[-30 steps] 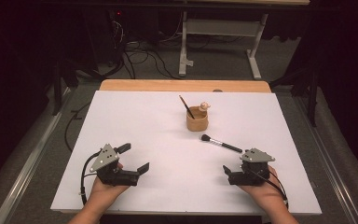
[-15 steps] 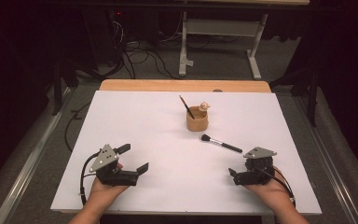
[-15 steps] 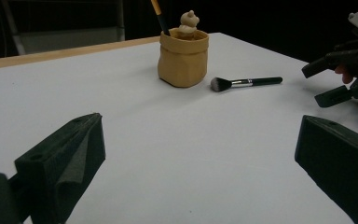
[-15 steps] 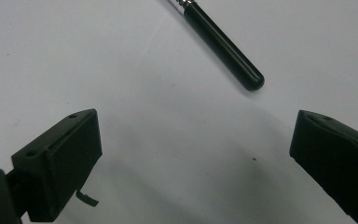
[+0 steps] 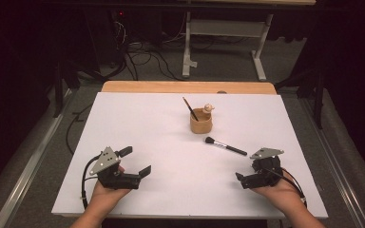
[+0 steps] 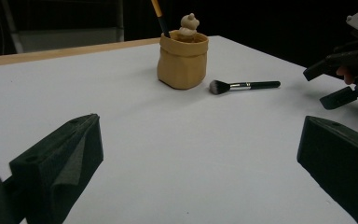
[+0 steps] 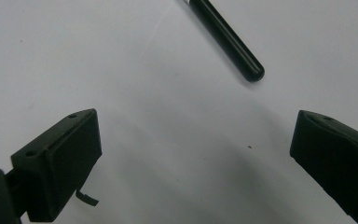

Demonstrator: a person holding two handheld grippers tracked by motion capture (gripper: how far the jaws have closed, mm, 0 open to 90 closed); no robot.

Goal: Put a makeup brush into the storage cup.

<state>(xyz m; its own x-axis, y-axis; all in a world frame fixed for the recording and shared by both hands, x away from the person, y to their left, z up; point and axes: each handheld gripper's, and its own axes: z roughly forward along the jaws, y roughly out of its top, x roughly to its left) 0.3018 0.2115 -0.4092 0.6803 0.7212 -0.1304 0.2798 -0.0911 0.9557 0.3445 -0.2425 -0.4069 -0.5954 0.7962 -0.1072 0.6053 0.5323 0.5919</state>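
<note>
A tan pot (image 5: 201, 124) stands at the middle of the white table and holds a dark-handled brush (image 5: 189, 108) and a small pale figure (image 5: 208, 109). A black makeup brush (image 5: 225, 146) lies flat just right of and nearer than the pot, its bristles toward the pot. My left gripper (image 5: 135, 160) rests open at the near left, pointing at the pot (image 6: 182, 60) and the lying brush (image 6: 242, 86). My right gripper (image 5: 245, 172) is open at the near right, tipped down at the table, with the brush's handle end (image 7: 228, 39) just beyond its jaws. Neither holds anything.
The white table top (image 5: 147, 123) has a wooden strip (image 5: 185, 87) along its far edge. Beyond it are a metal stand (image 5: 223, 42) and cables (image 5: 142, 57) on the floor. A rail (image 5: 28, 166) runs along the table's left side.
My right gripper has shifted slightly right and toward the near edge, away from the lying brush. The left gripper, the pot and the brush have stayed put.
</note>
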